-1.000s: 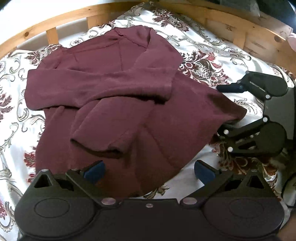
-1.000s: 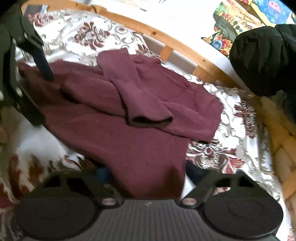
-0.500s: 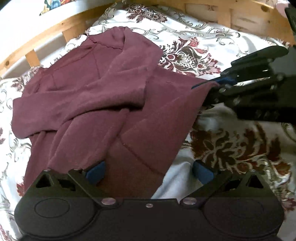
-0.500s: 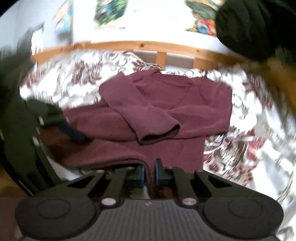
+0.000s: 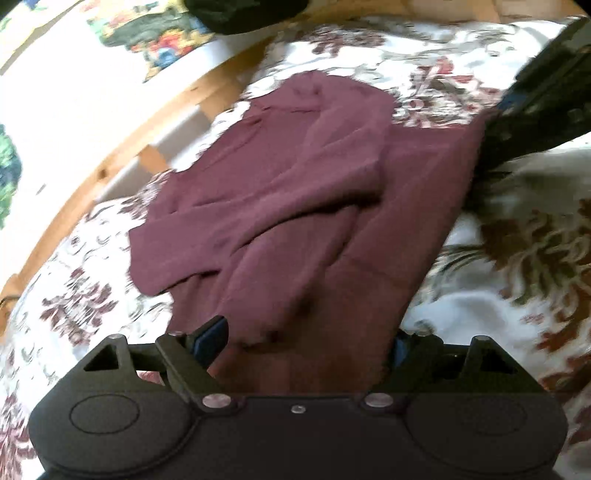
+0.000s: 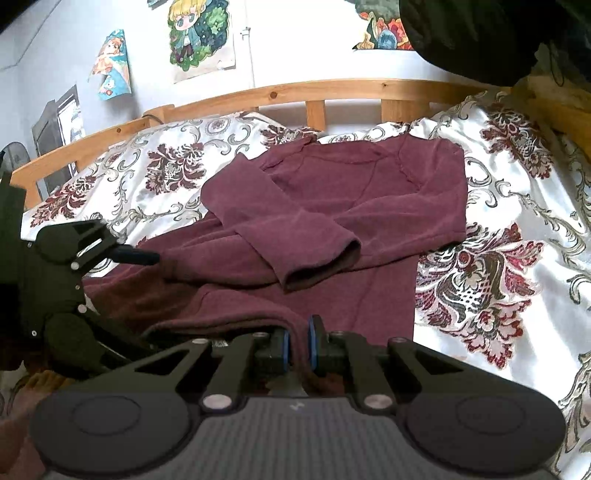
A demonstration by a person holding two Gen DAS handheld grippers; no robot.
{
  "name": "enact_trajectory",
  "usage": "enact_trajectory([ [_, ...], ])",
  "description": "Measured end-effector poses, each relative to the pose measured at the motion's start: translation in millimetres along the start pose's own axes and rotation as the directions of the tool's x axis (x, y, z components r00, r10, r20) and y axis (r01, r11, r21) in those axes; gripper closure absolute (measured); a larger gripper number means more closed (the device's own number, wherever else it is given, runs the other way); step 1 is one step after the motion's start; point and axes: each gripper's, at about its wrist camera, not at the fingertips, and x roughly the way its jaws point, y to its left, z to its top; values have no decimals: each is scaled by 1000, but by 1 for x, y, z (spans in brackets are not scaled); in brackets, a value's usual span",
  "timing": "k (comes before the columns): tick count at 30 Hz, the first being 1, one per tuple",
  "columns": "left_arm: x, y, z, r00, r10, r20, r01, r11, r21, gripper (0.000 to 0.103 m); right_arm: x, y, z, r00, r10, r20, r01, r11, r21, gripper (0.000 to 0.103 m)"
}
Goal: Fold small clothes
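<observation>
A maroon long-sleeved sweater [image 5: 295,206] lies on the bed with both sleeves folded across its front [image 6: 332,206]. My left gripper [image 5: 303,343] is at the near left part of the hem. Its jaws are closing with the cloth between them, and the pads stand apart from it. My right gripper [image 6: 298,345] is shut on the hem's other corner, and a pinch of fabric is bunched between its blue pads. From the left wrist view, the right gripper [image 5: 495,122] holds that corner at the upper right. In the right wrist view, one of the left gripper's fingers [image 6: 136,255] lies over the cloth.
A floral bedspread [image 6: 498,184] covers the bed under the sweater. A wooden bed rail [image 6: 314,88] runs along the far side, with posters [image 6: 201,37] on the wall behind it. A dark bundle [image 6: 480,33] sits at the top right corner.
My right gripper has shut on the hem corner and raised it slightly. My left gripper has come down onto the hem and its jaws have narrowed. Both views have rolled.
</observation>
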Motion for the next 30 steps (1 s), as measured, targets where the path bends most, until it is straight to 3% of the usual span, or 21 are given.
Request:
enact_trajectory([
  [6, 3, 28, -11, 996, 86, -37, -88, 995, -45, 22, -5, 4, 1, 1000, -15, 27, 16, 1000, -20, 91],
  [11, -5, 33, -23, 989, 147, -3, -147, 989, -7, 22, -7, 7, 1, 999, -22, 41, 24, 999, -39, 91],
  [18, -3, 32, -37, 986, 155, -58, -156, 988, -17, 27, -15, 6, 2, 991, -76, 113, 82, 995, -49, 91],
  [21, -2, 39, -39, 983, 166, -83, -171, 983, -58, 43, -18, 5, 3, 986, -98, 131, 106, 993, -51, 91],
  [23, 2, 43, -41, 979, 171, -107, -180, 981, -71, 62, -16, 5, 2, 987, -110, 116, 117, 991, -61, 91],
  [24, 3, 46, -43, 980, 164, -112, -174, 981, -88, 65, -14, 6, 0, 987, -123, 104, 131, 989, -73, 90],
  [26, 2, 52, -45, 983, 148, -112, -162, 978, -129, 80, -8, 9, -5, 986, -153, 73, 161, 978, -129, 80],
  [28, 2, 55, -46, 984, 143, -103, -157, 977, -143, 86, -1, 17, -13, 977, -205, 56, 212, 950, -229, 69],
  [30, -1, 56, -46, 985, 145, -89, -156, 977, -144, 90, 5, 26, -21, 967, -253, 36, 250, 912, -326, 68],
])
